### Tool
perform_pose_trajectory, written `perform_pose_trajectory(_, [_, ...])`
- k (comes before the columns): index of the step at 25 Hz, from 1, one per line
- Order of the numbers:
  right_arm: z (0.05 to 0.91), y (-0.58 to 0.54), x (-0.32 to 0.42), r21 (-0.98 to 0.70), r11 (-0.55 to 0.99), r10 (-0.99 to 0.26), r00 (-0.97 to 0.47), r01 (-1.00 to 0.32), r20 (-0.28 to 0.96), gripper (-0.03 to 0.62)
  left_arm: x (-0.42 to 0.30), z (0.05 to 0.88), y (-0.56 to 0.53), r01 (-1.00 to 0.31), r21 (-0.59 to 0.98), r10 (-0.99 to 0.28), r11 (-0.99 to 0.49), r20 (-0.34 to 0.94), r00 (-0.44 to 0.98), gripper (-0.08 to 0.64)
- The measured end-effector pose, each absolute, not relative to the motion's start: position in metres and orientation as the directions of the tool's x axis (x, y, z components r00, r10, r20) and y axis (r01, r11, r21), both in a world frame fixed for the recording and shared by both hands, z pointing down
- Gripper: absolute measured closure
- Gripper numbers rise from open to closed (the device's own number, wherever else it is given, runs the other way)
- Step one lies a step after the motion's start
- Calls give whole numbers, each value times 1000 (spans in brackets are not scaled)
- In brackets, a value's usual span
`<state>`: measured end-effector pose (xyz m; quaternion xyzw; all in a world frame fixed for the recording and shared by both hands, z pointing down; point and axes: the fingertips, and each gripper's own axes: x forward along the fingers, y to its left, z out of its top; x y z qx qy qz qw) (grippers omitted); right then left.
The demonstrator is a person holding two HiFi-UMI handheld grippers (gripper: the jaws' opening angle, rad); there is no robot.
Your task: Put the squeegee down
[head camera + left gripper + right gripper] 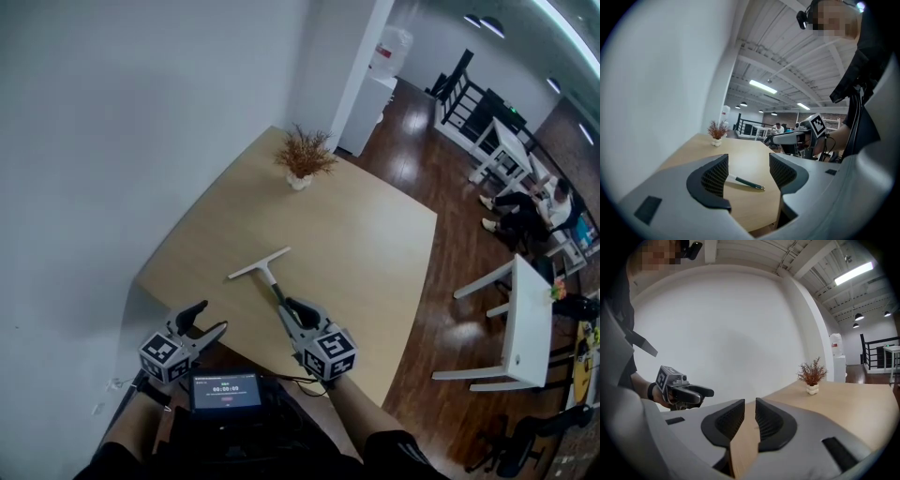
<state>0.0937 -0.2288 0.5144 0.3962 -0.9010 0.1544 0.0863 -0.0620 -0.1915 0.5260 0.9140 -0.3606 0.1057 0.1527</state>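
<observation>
The squeegee (267, 267) lies flat on the table (366, 234). It is T-shaped, with a straight, pale blade across the far end. A slim handle runs back from it toward the near edge, white by the blade and dark further along. In the left gripper view the squeegee (746, 183) shows as a thin rod resting on the wood, its dark part glossy.

The table is smooth, light wood with a matte grain and one rounded side. At its far corner stands a small plant (302, 157), dry reddish-brown sprigs in a little white pot.

The right gripper (288, 305) hangs over the near part of the table. Its dark ribbed pads (768, 420) are drawn almost together, leaving a narrow slit. Only bare tabletop shows through that slit, so it grips nothing. The handle's near end points at its tips and reaches close to them. Whether they touch cannot be told from the head view.

The left gripper (211, 317) is off the table's near-left corner, well apart from the squeegee. Its jaws are spread wide and empty. From its own camera, the handle is seen through the gap, on the table beyond the pads (715, 176).

Both grippers have grey plastic bodies and a cube with black-and-white square markers. A smooth white wall (122, 122) runs along the table's left side, and dark glossy floorboards (431, 159) lie beyond it.
</observation>
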Motion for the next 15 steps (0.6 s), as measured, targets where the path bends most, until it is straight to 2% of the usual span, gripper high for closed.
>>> perform_pose_trajectory(15, [518,-214,76,-196,632,-689,-659,-750,301,499,-77,517,-182,-678,194,-620,-709,285,731,287])
